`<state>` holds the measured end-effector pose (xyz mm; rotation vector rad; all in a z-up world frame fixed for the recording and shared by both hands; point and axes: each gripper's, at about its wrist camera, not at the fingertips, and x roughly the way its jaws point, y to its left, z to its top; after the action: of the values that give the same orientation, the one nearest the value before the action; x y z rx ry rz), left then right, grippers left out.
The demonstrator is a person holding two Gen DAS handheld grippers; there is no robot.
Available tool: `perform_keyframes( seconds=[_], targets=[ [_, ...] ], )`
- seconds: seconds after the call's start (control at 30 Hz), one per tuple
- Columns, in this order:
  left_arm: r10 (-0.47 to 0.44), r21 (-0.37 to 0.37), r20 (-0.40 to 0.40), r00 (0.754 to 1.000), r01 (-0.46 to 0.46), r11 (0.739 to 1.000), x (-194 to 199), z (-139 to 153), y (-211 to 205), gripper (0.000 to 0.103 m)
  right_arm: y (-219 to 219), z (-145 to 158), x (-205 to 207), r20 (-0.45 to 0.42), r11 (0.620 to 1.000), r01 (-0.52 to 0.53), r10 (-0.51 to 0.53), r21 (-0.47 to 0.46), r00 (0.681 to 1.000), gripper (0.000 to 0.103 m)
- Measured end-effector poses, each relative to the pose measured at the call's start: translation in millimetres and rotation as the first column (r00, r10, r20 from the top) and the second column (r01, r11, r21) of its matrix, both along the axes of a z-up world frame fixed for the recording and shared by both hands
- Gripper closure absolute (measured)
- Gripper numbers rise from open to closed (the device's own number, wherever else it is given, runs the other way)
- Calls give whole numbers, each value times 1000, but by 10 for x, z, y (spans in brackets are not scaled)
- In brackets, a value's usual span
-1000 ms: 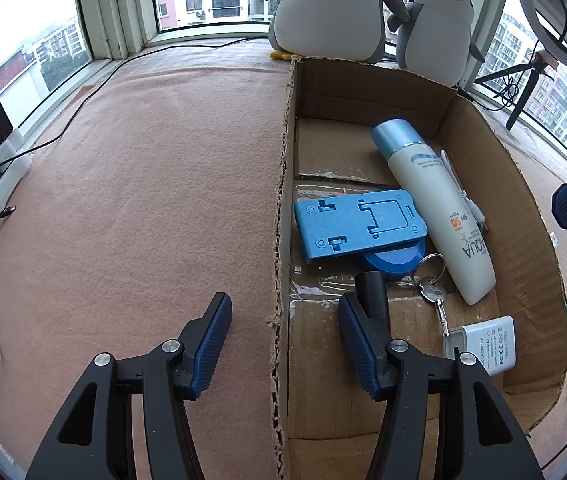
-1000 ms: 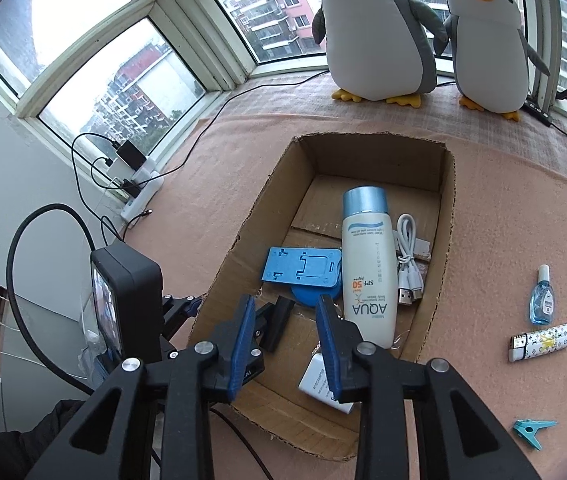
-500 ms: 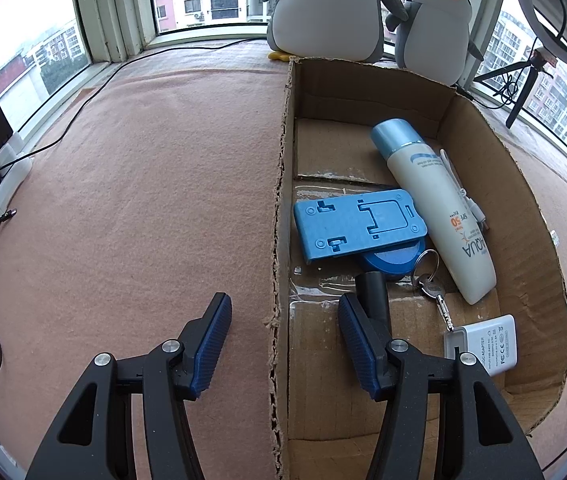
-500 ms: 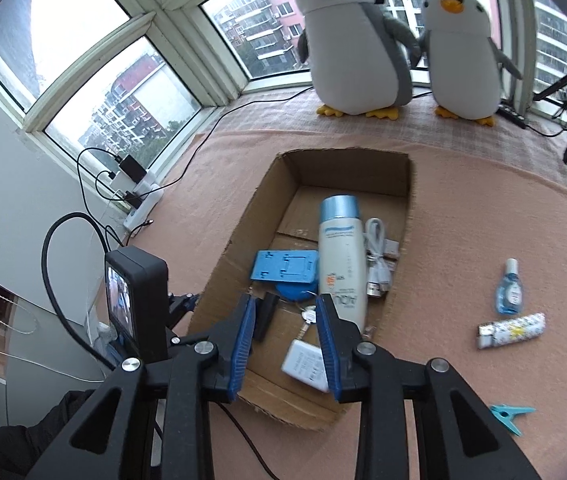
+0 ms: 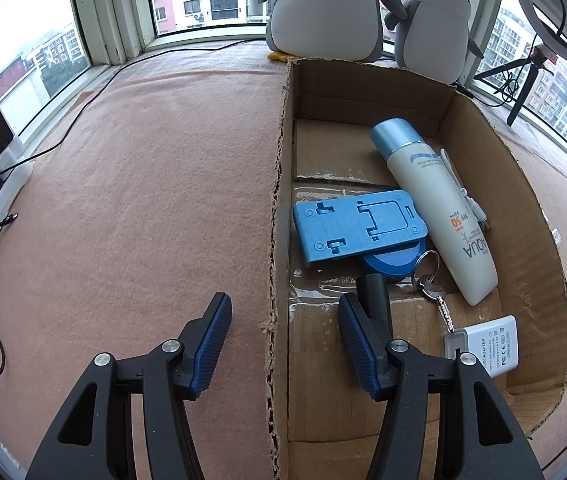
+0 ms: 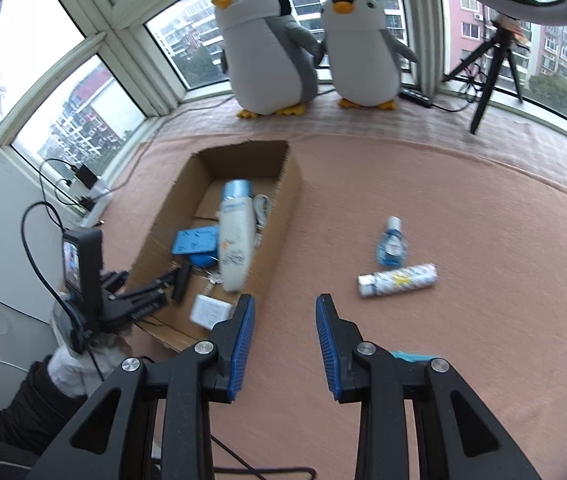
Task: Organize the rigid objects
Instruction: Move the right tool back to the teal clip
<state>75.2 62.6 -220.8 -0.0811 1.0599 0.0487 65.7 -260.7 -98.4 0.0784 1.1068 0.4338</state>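
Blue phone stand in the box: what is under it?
A round blue disc pokes out beneath the stand, a key ring beside it. The rest of the disc is covered.

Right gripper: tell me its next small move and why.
Probably ease the right gripper forward and to the right toward the patterned tube. Its jaws are open and empty, and the tube lies on the pink mat outside the cardboard box, nearest of the loose items ahead.
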Motion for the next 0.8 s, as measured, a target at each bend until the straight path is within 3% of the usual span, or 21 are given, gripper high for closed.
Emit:
perform_keyframes(
  seconds=[0.13, 0.5, 0.8],
  targets=[
    [1, 5, -2, 1000, -1, 1000, 4, 1, -13, 43, -162, -179, -68, 9, 990, -1, 2, -141, 1000, 74],
    [3, 5, -4, 1000, -3, 1000, 3, -3, -10, 43, -373, -808, -84, -102, 937, -86, 54, -339, 993, 74],
    [4, -2, -6, 1000, -4, 1000, 0, -17, 7, 43, -288, -1004, -47, -123, 882, -161, 119, -444, 985, 74]
  ],
)
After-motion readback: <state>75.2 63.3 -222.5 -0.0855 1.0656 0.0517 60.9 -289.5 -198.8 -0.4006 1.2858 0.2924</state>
